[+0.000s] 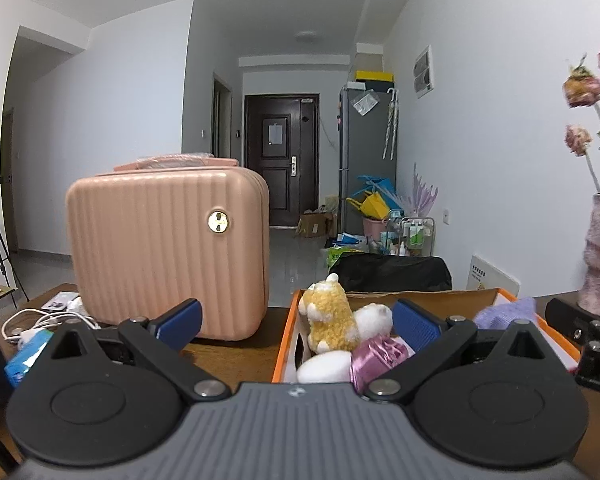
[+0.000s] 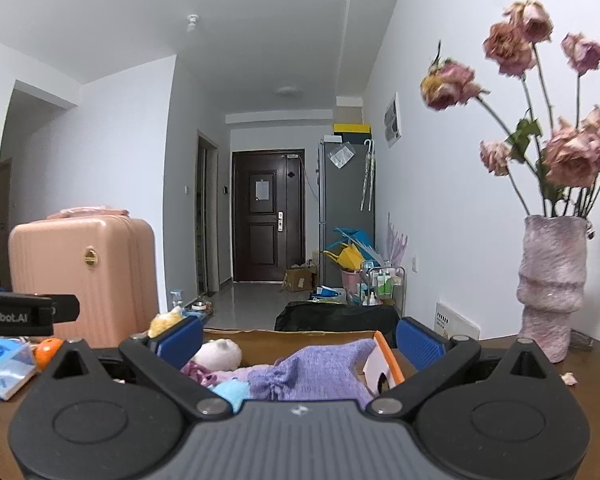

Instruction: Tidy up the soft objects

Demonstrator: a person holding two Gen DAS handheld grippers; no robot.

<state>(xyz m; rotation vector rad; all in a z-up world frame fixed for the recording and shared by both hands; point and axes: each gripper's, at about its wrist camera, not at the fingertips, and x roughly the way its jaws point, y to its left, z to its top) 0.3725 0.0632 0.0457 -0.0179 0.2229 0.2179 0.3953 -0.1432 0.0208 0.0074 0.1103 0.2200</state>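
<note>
Risk is coming mostly from the crowded box: I am judging that a careless reach into the orange-rimmed cardboard box [image 1: 284,344] could catch its thin wall and tip it, or drag out a neighbour of the toy I want; the soft things are lying packed and touching, the yellow plush alpaca [image 1: 332,320] on top of the white plush toy [image 1: 374,318] and beside the pink satin pouch [image 1: 380,354], with the purple knitted cloth [image 2: 320,372] spreading over the right part. The vase of dried roses [image 2: 552,292] is standing near the box on the right side; a wide swing of the right hand could knock it over. The pink ribbed suitcase [image 1: 168,248] is standing upright and closed just beside the box on the left.

Both hands are pointing almost level, slightly downward, toward the box. The left gripper [image 1: 298,322] is spreading its blue pads wide and is grasping nothing; the alpaca is only appearing between them, farther away. The right gripper [image 2: 300,340] is also fully released and empty, hovering over the purple cloth.
</note>
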